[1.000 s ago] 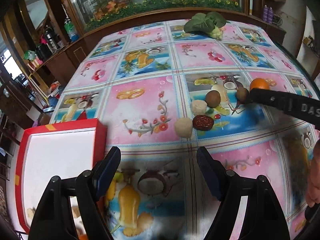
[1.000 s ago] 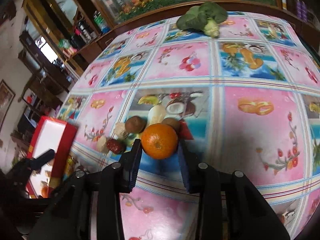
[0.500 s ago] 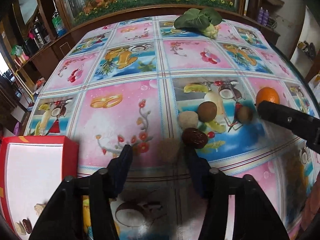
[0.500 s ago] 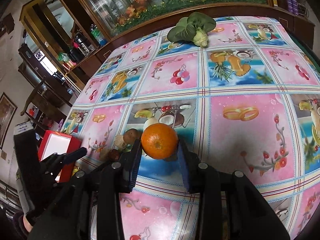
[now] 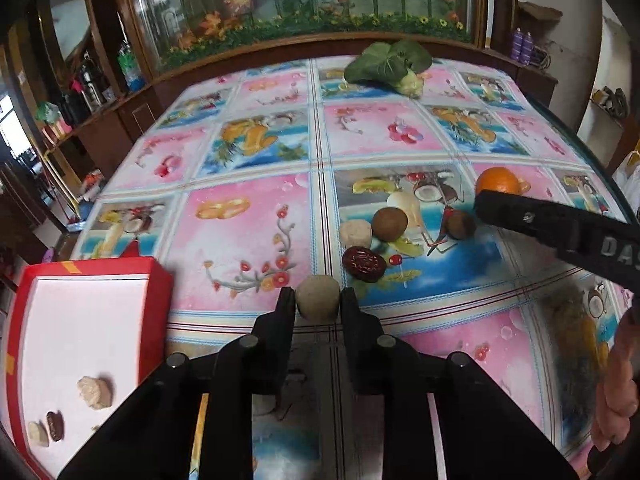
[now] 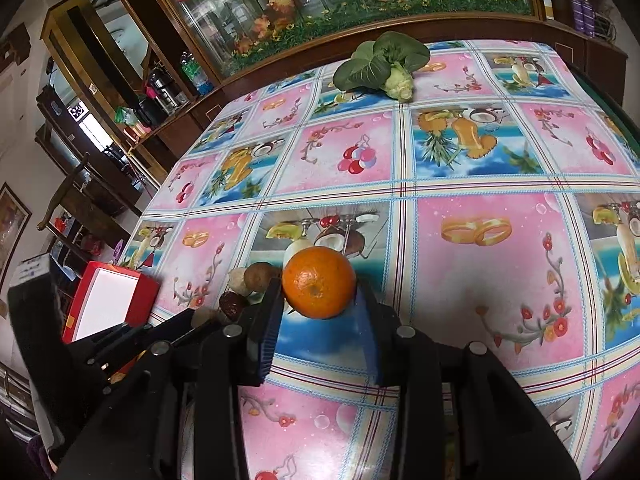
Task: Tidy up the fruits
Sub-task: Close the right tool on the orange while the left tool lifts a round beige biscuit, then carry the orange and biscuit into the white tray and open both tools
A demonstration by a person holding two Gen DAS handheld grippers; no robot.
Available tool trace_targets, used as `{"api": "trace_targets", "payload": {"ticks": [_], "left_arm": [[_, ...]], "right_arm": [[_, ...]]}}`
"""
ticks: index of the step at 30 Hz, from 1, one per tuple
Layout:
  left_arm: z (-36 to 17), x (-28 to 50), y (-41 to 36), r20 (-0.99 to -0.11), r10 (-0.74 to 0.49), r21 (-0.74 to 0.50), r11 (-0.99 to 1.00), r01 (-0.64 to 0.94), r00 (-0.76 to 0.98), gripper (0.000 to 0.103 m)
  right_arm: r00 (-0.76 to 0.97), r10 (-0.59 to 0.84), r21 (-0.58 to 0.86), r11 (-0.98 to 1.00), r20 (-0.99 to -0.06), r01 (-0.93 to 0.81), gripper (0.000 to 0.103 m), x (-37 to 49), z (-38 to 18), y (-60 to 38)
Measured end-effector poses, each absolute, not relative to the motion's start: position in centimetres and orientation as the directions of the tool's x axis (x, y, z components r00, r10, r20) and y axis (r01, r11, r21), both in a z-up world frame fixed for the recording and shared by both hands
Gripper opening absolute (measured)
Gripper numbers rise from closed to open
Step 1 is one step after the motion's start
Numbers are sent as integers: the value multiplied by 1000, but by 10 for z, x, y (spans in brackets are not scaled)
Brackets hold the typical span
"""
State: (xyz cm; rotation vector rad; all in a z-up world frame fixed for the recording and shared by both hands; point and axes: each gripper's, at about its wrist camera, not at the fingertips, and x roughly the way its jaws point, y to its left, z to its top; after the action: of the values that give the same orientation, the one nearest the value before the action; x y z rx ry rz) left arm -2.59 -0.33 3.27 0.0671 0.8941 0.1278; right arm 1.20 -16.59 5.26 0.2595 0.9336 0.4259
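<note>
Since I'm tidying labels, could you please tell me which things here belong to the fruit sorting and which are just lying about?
Job:
round beige fruit
glossy orange
wrinkled dark red date
red box, white inside

Lying about:
leafy green cabbage
purple bottles

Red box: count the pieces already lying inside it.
3 visible in the red box, all near its near-left corner: a pale lump, a dark date, a pale piece. The frame edge may hide more.

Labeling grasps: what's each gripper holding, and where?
Left gripper: closing on a beige round fruit, fingers at its sides. Right gripper: orange, by its sides.
</note>
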Motion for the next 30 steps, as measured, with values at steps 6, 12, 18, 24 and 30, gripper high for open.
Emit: {"api": "trace_targets", "payload": {"ticks": [6, 12, 18, 24, 30], "left_arm": [[59, -48, -7, -706, 191, 151, 981, -119, 682, 22], [75, -65, -2, -655, 231, 169, 973, -158, 719, 22], [78, -76, 9, -636, 251, 159, 968, -194, 729, 22], [73, -83, 21, -645, 253, 135, 966, -219, 721, 22], [76, -91, 32, -636, 258, 113, 963, -244, 727, 22]], "right_arm": [[539, 484, 397, 875, -689, -279, 38, 3, 57, -159], [564, 524, 384, 852, -638, -356, 38, -10, 65, -148], [591, 530, 365, 848, -608, -385, 38, -17, 67, -142], [601, 511, 338, 859, -614, -385, 38, -18, 64, -140], [620, 484, 305, 874, -618, -378, 38, -19, 61, -138]]}}
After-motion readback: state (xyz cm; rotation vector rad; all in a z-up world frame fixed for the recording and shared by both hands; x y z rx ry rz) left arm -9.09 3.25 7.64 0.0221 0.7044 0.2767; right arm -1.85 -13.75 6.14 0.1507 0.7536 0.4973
